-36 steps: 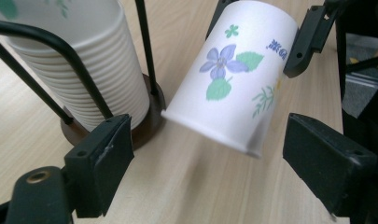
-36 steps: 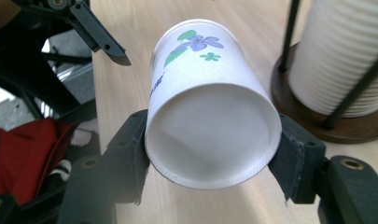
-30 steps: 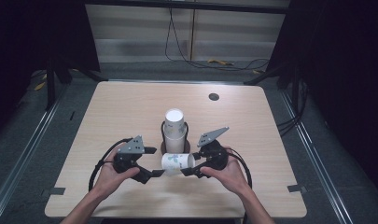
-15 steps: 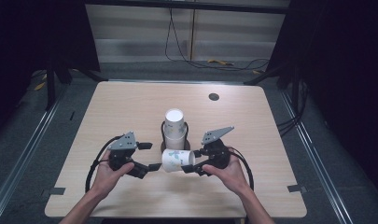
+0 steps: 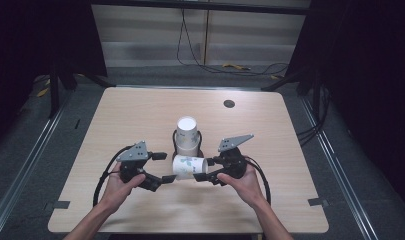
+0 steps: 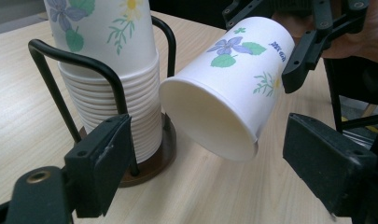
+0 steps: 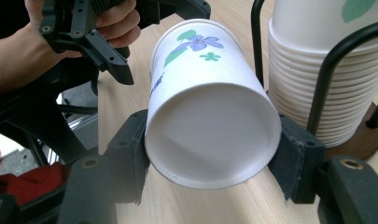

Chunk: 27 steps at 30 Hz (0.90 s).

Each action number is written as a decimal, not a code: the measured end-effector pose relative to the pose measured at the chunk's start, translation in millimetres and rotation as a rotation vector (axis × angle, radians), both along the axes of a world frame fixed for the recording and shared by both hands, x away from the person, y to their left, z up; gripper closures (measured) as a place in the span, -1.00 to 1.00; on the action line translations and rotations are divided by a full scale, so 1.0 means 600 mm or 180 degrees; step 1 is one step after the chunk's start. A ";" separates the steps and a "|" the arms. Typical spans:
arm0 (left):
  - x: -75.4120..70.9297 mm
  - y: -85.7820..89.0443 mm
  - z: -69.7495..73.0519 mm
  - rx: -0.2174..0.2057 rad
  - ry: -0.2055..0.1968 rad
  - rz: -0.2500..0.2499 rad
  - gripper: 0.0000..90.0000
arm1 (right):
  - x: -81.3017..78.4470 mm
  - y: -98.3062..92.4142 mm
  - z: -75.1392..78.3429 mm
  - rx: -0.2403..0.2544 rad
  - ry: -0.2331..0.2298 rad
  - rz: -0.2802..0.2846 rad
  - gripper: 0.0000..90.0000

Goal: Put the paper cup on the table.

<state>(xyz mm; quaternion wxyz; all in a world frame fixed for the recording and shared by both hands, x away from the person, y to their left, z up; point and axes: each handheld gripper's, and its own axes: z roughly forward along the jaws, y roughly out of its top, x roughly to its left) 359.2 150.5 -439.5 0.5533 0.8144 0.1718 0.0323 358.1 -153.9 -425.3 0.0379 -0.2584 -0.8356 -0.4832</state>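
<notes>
Holding one paper cup (image 5: pixel 188 166) sideways near the table's (image 5: pixel 290 200) front edge, base end clamped between the right gripper's (image 5: pixel 202 169) jaws, open mouth turned toward the left gripper (image 5: pixel 165 167). Left jaws spread wide, flanking the mouth without touching it. Already pulled free of the cup stack (image 5: pixel 187 135); not yet passed over or set down. Behind, toward the table's middle, wire holder (image 5: pixel 176 142) filled with nested cups, upside down.
</notes>
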 end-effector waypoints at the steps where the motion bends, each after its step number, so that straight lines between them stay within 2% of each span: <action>1: 0.000 0.000 0.002 -0.0022 0.0032 -0.0055 -0.64 | -0.001 0.001 -0.001 0.0019 0.0011 0.0000 -0.19; 3: 0.000 -0.001 0.003 -0.0066 0.0074 -0.0078 -0.63 | -0.002 0.003 -0.003 0.0050 0.0046 -0.0012 -0.19; 5: -0.002 -0.005 0.006 -0.0115 0.0052 -0.0074 -0.63 | -0.003 0.003 -0.004 0.0062 0.0058 0.0009 -0.19; 8: -0.004 -0.009 0.008 -0.0124 0.0041 -0.0168 -0.65 | -0.006 0.005 -0.006 0.0112 0.0064 0.0030 -0.19; 9: -0.003 -0.011 0.006 -0.0123 0.0041 -0.0207 -0.65 | -0.004 0.005 -0.003 0.0172 0.0053 0.0036 -0.18; 14: -0.001 -0.011 0.006 -0.0148 0.0062 -0.0183 -0.65 | -0.005 0.001 0.000 0.0258 0.0055 0.0066 -0.18; 17: -0.002 -0.013 0.006 -0.0212 0.0092 -0.0190 -0.65 | -0.009 -0.003 0.003 0.0338 0.0029 0.0106 -0.18; 20: -0.004 -0.018 0.008 -0.0234 0.0062 -0.0275 -0.64 | -0.012 -0.003 0.007 0.0394 0.0017 0.0132 -0.18; 26: -0.004 -0.023 0.007 -0.0241 0.0071 -0.0295 -0.65 | -0.013 -0.002 0.009 0.0459 -0.0001 0.0175 -0.18; 27: -0.004 -0.025 0.006 -0.0261 0.0085 -0.0283 -0.65 | -0.012 -0.002 0.010 0.0516 0.0005 0.0182 -0.18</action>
